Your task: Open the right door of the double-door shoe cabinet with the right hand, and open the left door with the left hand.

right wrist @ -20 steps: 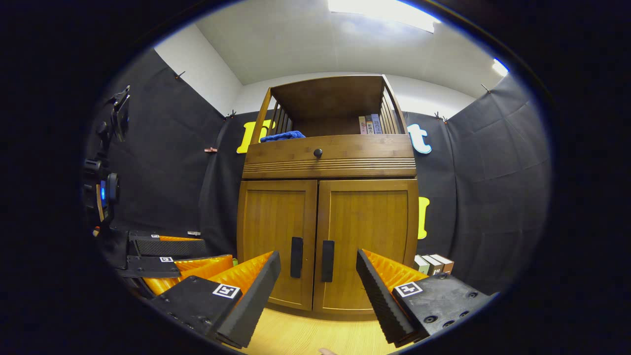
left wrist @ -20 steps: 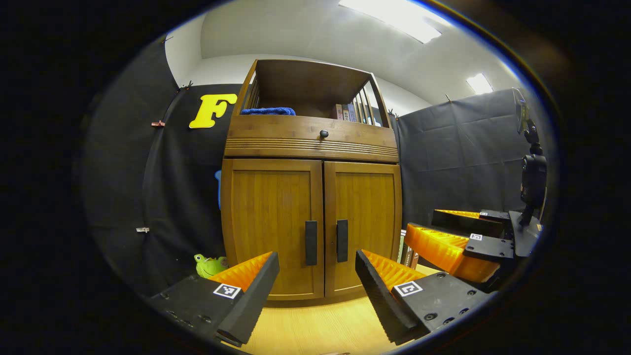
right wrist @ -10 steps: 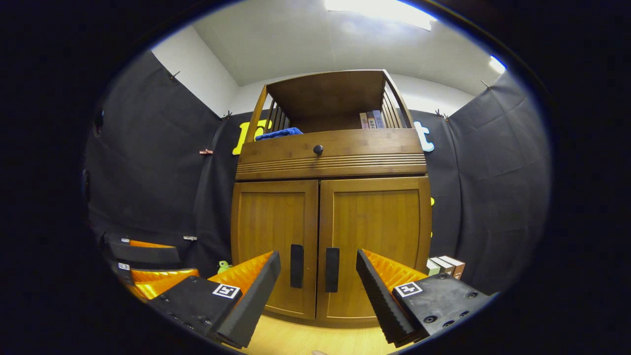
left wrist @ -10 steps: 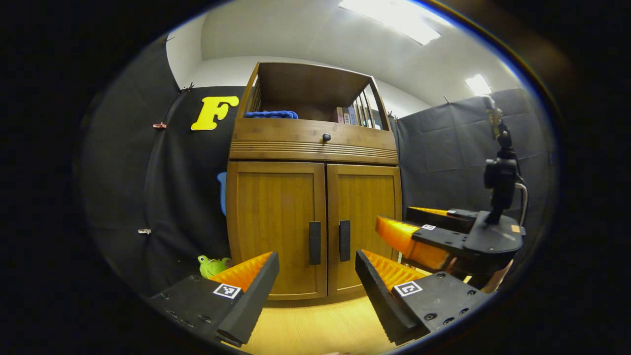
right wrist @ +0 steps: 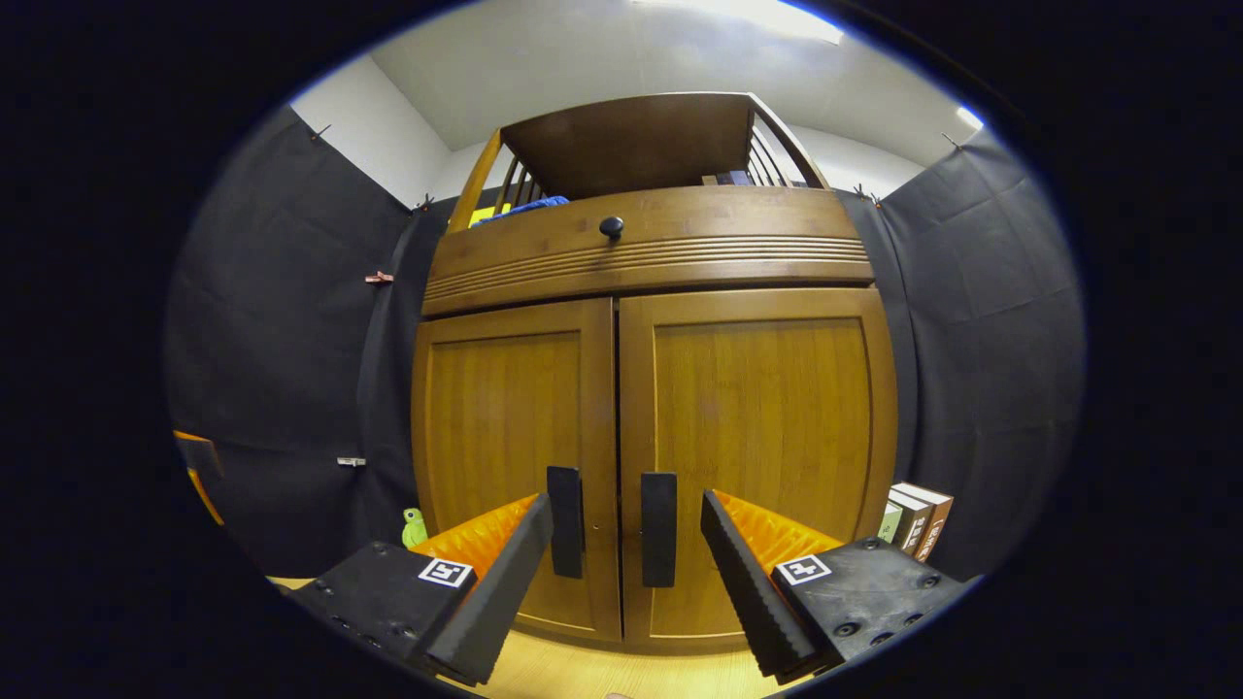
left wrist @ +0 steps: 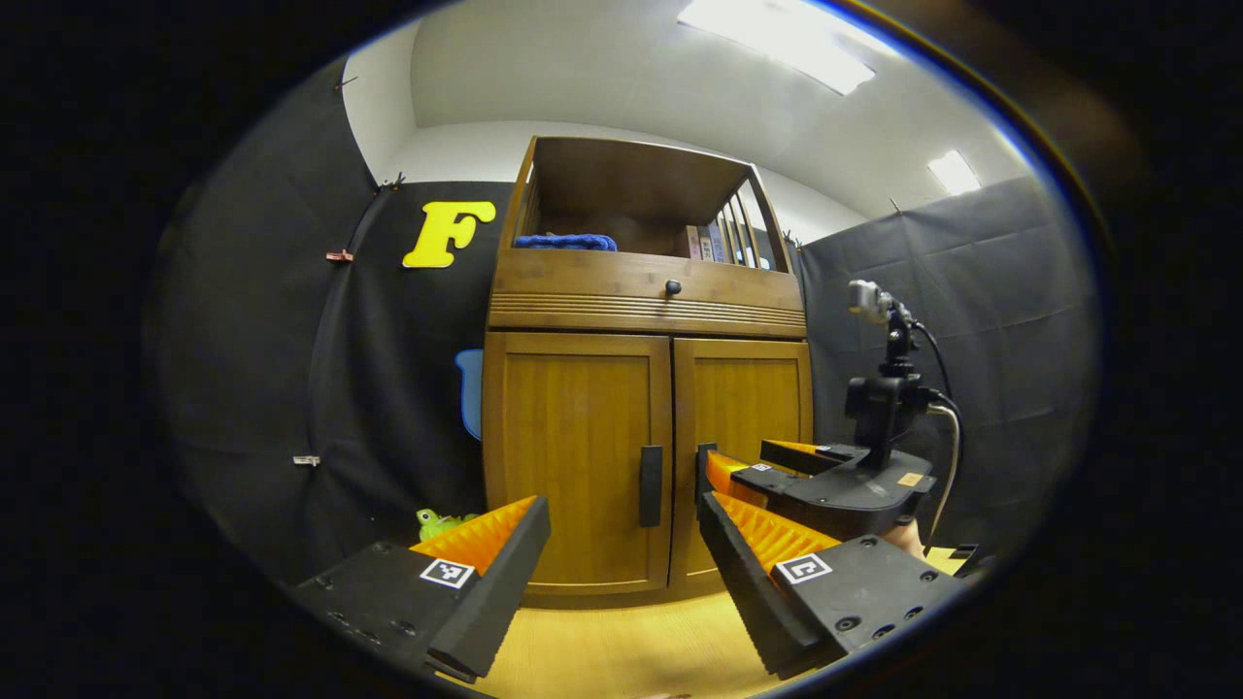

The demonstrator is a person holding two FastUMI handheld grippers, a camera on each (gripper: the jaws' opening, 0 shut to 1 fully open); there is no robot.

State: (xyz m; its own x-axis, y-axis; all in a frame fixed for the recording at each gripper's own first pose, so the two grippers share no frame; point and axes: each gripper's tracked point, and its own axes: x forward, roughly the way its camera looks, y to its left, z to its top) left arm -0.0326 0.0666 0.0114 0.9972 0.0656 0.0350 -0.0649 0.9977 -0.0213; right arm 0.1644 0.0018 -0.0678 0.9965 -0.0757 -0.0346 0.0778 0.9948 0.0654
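Right tongs (right wrist: 626, 568) gaping wide, close before right door (right wrist: 757, 447), straddling its handle (right wrist: 657, 529) for the pull; left tongs (left wrist: 624, 573) equally wide, held back from closed left door (left wrist: 578, 456).

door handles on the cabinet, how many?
2: left door handle at that door's inner edge, right door handle beside it across the seam. The drawer above has a round knob.

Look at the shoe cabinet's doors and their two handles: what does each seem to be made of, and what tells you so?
Doors: likely bamboo or wood with a smooth amber varnish, shown by fine vertical grain and a soft sheen. Handles: flat dark bars with a matte look, perhaps painted metal or plastic; the pictures cannot settle which.
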